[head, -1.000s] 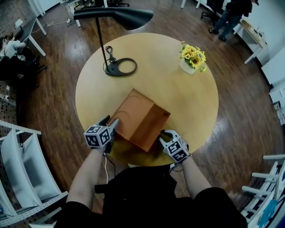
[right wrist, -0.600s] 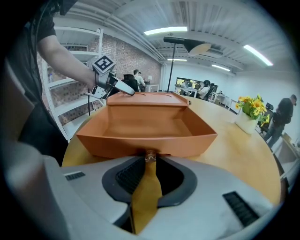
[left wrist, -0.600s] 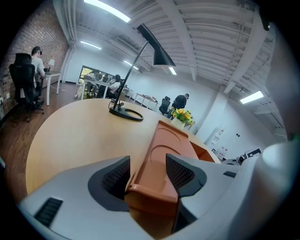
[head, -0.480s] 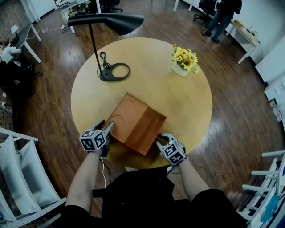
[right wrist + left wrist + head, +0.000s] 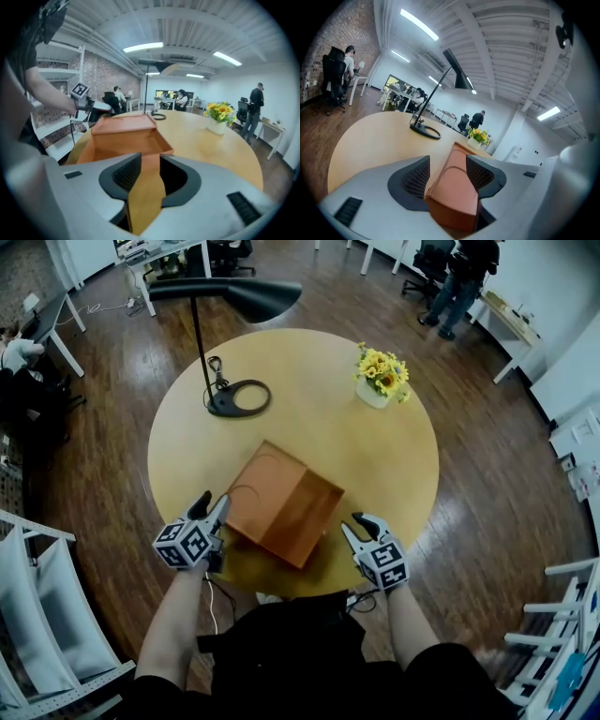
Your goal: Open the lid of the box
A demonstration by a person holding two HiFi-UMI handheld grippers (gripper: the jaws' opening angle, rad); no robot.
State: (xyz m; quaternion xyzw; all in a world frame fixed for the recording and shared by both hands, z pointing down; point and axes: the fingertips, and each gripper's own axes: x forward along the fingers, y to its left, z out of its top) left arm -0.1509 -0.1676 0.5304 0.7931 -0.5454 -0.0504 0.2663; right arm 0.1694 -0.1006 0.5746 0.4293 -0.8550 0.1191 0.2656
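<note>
An orange box (image 5: 307, 518) sits on the round wooden table (image 5: 309, 418), its lid (image 5: 256, 486) swung open to the left. My left gripper (image 5: 214, 509) is at the lid's near-left corner. In the left gripper view the lid (image 5: 457, 187) fills the gap between the jaws (image 5: 447, 161), which are shut on it. My right gripper (image 5: 357, 525) hovers just off the box's near-right corner. Its jaws (image 5: 150, 157) are opening, with only bare tabletop between them and the open box (image 5: 124, 143) just ahead.
A black desk lamp stands at the table's far left, its ring base (image 5: 234, 399) on the wood and its shade (image 5: 234, 292) overhanging. A pot of yellow flowers (image 5: 378, 373) is at the far right. White shelving (image 5: 37, 587) stands left of me, and a person (image 5: 459, 282) stands far off.
My right gripper has backed away from the box's near-right corner toward me, and its jaws stand wider. The left gripper has shifted slightly left with the lid.
</note>
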